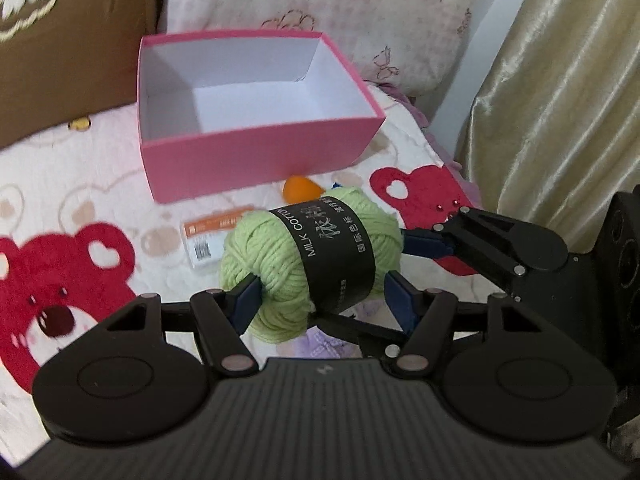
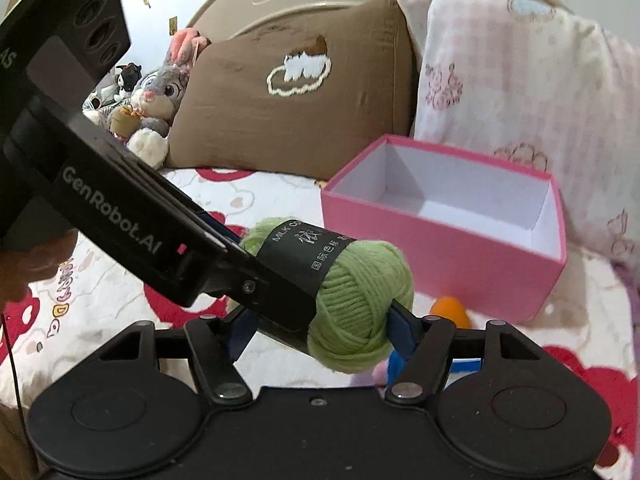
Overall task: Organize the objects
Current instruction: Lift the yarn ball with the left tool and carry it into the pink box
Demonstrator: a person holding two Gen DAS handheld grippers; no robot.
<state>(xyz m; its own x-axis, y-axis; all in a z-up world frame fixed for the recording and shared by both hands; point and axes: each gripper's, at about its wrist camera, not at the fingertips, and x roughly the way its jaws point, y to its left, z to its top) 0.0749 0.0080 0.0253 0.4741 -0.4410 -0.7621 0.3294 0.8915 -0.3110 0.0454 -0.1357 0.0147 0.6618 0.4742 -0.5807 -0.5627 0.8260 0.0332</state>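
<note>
The green yarn ball with a black paper band (image 1: 308, 268) hangs before the empty pink cardboard box (image 1: 256, 160), clamped between my left gripper (image 1: 320, 300) and right gripper (image 2: 316, 332). Nothing is packed yet; the orange piece (image 1: 302, 188) beside the box waits.

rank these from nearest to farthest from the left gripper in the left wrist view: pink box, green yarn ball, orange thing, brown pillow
1. green yarn ball, between the left gripper fingers
2. orange thing, just beyond the yarn, by the box's front wall
3. pink box, open, further back
4. brown pillow, far left, behind the box
</note>
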